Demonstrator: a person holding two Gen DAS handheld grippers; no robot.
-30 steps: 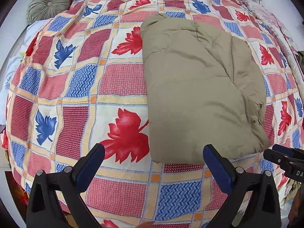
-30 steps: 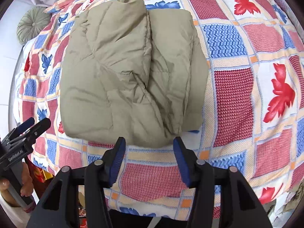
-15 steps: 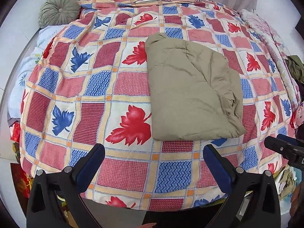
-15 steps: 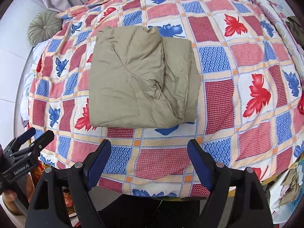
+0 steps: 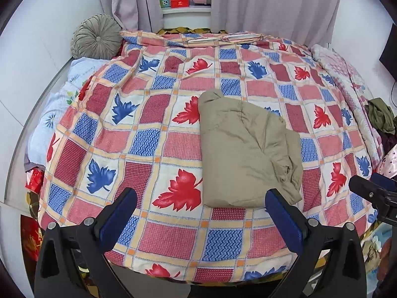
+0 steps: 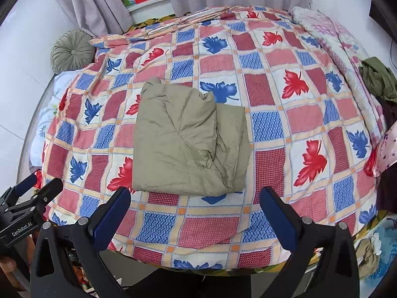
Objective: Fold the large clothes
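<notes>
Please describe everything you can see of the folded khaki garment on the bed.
The khaki garment looks like thin, wrinkled woven cloth, plain and without print. It is folded into a rough rectangle of several layers, with a thicker creased fold along its right side and a small bump at the far left corner. It lies flat on the leaf-patterned bedspread. Nothing else touches it.

place: home bedroom | shown by: bed (image 5: 173,149) – round cushion (image 5: 96,37) – curtains (image 5: 273,5)
</notes>
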